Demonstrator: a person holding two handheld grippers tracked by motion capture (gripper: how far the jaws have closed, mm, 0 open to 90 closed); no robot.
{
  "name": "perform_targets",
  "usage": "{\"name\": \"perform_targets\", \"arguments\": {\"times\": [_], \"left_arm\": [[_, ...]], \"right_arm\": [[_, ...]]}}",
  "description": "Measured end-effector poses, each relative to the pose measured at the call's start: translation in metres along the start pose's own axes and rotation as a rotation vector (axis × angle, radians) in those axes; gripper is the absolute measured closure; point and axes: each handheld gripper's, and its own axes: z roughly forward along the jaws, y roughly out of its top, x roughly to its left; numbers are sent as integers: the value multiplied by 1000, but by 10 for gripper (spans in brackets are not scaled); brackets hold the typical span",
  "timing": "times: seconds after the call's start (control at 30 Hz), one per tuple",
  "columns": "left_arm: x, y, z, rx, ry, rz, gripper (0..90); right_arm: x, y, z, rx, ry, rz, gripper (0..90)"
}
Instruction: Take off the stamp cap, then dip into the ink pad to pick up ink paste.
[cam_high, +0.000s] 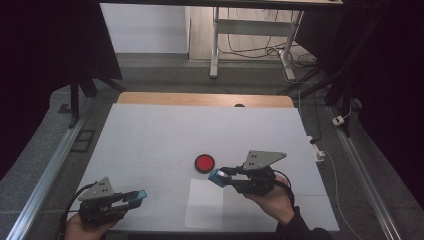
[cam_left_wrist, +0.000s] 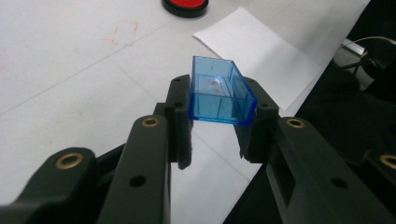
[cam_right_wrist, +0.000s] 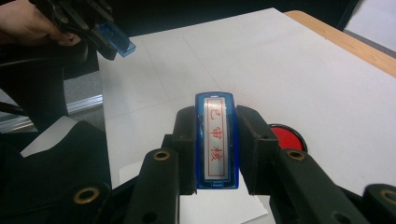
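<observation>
From above, the left gripper (cam_high: 134, 196) sat at about seven o'clock on the white table (cam_high: 150, 135), its jaws pinching a clear blue cap (cam_high: 141, 193) that pointed toward three o'clock. In the left gripper view that cap (cam_left_wrist: 220, 91) was an open, hollow box held crosswise between the two black jaws, its open mouth facing up and away, with a faint red smear inside. The right gripper (cam_high: 223, 177) lay at about five o'clock, near the table's front edge, its jaws clamped on a blue stamp (cam_high: 217, 176) that pointed toward nine o'clock. In the right gripper view the stamp (cam_right_wrist: 216, 140) stood lengthwise between the jaws, its white face with red characters turned to the camera. A round red ink pad (cam_high: 204, 162) rested near the table's centre, just beside the stamp's tip at its eleven o'clock; whether they touched I could not tell. A white sheet of paper (cam_high: 204, 204) lay at six o'clock, between the two grippers and below the stamp. The two grippers were well apart.
</observation>
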Motion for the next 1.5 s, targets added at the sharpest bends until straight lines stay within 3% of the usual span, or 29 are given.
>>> {"name": "perform_targets", "arguments": {"times": [0.23,0.6,1.0,1.5], "left_arm": [[-3,-3,-2,25,40,6,685],[-2,-4,-2,36,50,-11,685],[0,-3,-1,46,37,-22,685],[0,-3,0,49,34,-22,684]], "right_arm": [[0,-1,0,4,-7,4,702],[-1,-3,1,19,-17,8,702],[-8,-4,9,43,-32,31,701],[-28,-5,28,101,-79,31,701]]}}
